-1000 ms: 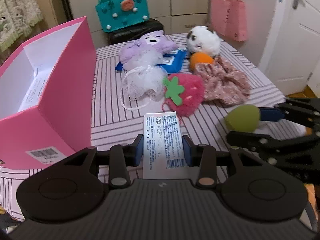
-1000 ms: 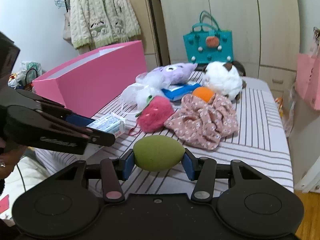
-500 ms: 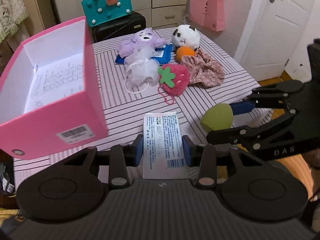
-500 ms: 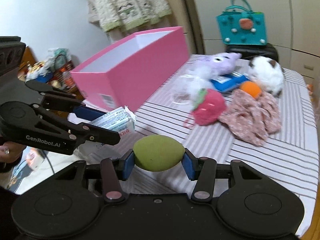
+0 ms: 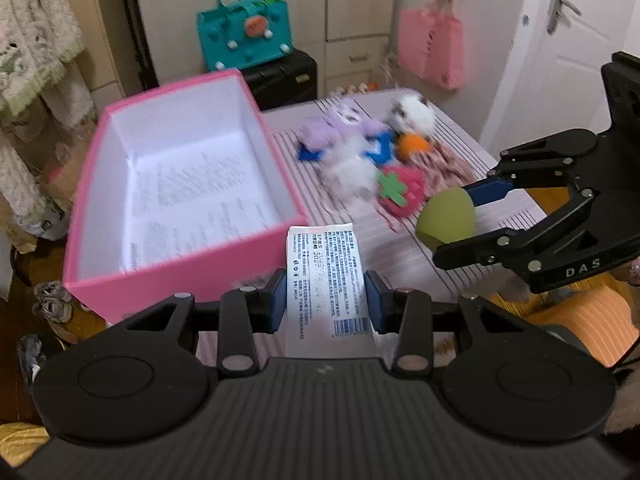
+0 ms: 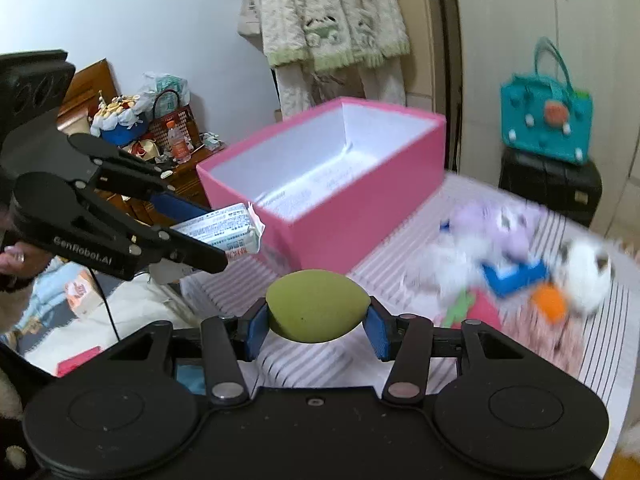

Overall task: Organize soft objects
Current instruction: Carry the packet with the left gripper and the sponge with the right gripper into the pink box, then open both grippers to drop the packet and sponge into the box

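My left gripper (image 5: 326,300) is shut on a white tissue pack (image 5: 326,276) and holds it in the air near the front corner of the open pink box (image 5: 192,268). The pack also shows in the right wrist view (image 6: 224,230). My right gripper (image 6: 316,326) is shut on a green egg-shaped sponge (image 6: 316,306), which also shows in the left wrist view (image 5: 446,218), raised to the right of the box (image 6: 360,204). The box holds only a printed sheet on its floor.
On the striped table (image 5: 404,256) lie a red strawberry plush (image 5: 404,194), a white mesh puff (image 5: 350,170), a purple plush (image 5: 340,126), a blue pack (image 5: 380,150), an orange ball (image 5: 414,144), a white plush (image 5: 412,112) and floral cloth (image 5: 452,164). A teal bag (image 5: 244,36) stands behind.
Both grippers have risen and swung left toward the pink box, each keeping its load. The box interior now shows from above.
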`<state>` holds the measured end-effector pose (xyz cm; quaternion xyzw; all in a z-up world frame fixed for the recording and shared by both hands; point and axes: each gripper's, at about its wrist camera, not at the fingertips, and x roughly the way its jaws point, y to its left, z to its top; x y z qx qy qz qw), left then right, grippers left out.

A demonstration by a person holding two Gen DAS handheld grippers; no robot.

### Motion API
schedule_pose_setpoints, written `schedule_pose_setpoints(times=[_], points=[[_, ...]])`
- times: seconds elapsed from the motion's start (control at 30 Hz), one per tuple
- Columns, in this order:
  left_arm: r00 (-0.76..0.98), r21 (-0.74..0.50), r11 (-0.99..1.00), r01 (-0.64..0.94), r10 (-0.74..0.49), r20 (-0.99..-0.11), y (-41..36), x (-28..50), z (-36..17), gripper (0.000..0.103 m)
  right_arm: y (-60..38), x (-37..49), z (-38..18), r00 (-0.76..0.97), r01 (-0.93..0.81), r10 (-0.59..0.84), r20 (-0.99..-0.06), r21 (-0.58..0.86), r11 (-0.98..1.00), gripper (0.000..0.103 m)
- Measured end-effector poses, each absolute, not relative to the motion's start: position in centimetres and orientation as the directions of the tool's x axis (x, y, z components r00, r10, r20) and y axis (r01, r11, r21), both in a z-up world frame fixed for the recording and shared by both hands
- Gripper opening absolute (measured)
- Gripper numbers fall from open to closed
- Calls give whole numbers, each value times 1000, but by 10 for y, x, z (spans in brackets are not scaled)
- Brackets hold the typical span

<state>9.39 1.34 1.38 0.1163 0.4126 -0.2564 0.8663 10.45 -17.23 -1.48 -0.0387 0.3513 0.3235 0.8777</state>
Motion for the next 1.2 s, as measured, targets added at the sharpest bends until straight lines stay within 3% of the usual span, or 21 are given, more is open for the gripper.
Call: schedule_pose_setpoints(times=[0.4, 0.8, 1.2], points=[[626, 2, 891, 453, -317, -713, 40, 178, 35, 39, -129, 195, 22, 675, -632, 522, -521, -44, 774, 56], [593, -42, 955, 294, -216, -775, 52, 302, 3, 39, -68, 324, -6, 565, -726, 393, -726, -211, 654, 56], [527, -130, 964, 231, -237, -816, 61, 382, -47, 39, -25, 373, -34, 467, -833, 280, -839, -311, 458, 56]])
